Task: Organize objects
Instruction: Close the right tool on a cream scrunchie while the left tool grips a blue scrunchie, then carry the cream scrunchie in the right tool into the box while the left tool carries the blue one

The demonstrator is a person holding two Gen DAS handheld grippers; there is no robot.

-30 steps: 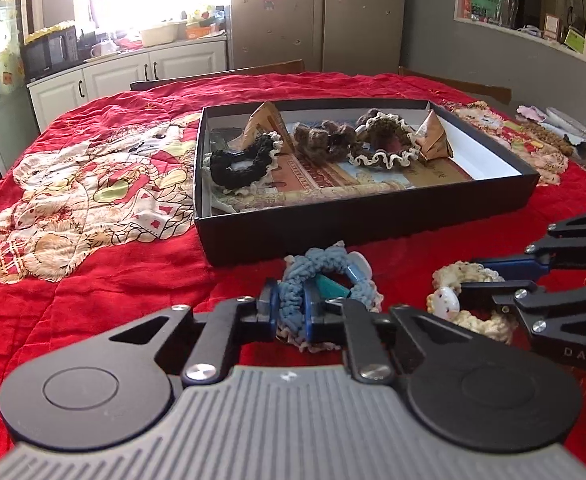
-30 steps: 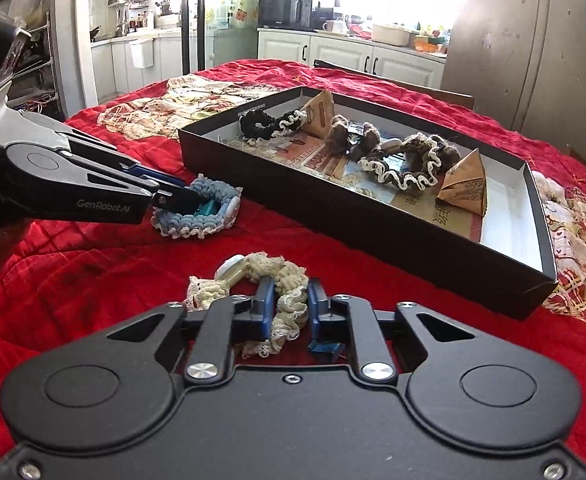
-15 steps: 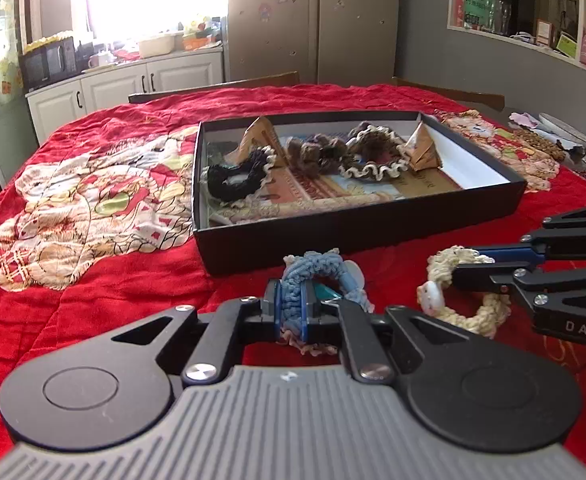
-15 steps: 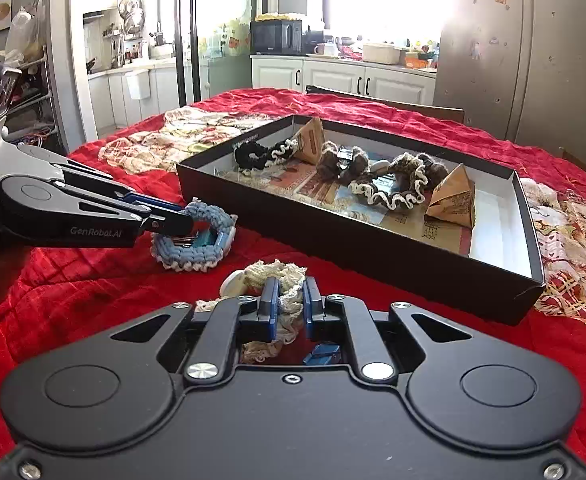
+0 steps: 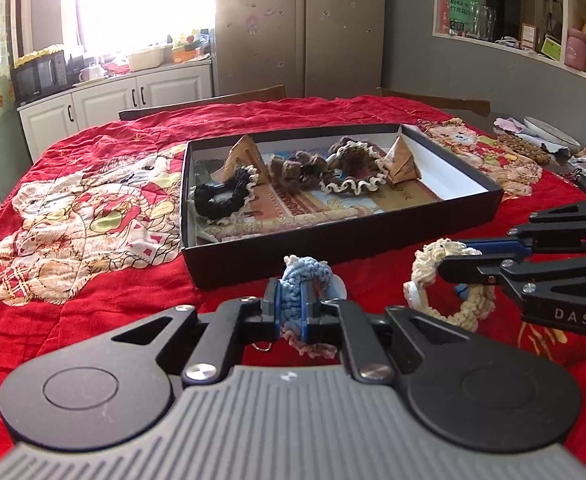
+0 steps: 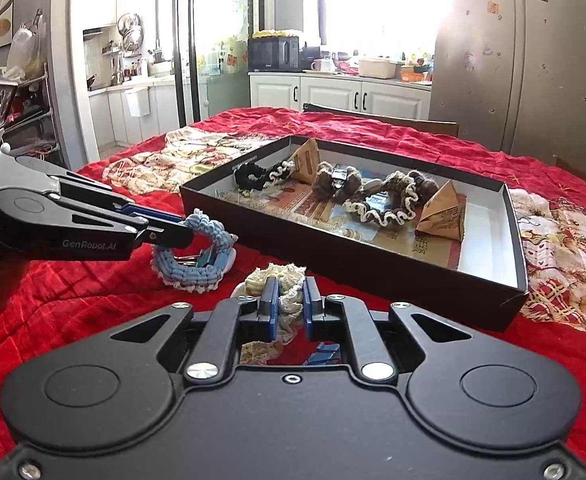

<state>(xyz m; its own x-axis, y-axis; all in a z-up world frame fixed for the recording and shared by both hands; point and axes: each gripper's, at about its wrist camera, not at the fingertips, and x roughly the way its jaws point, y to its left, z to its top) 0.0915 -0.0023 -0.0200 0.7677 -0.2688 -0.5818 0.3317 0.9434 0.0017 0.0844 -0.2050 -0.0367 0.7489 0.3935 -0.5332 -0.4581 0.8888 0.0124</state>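
Nearest you, your left gripper (image 5: 291, 306) is clamped on the blue crocheted scrunchie (image 5: 305, 280), and your right gripper (image 6: 289, 304) is clamped on the cream crocheted scrunchie (image 6: 277, 276); each pinches one side of its ring, so the rest hangs free, seemingly just above the red quilt (image 5: 93, 280). Both scrunchies sit just in front of the black box (image 5: 333, 240), near its front wall. Inside that box lie a black scrunchie (image 5: 221, 194), two brown ones and two folded paper wedges, so you are probably holding these two ready to go over the wall and join them.
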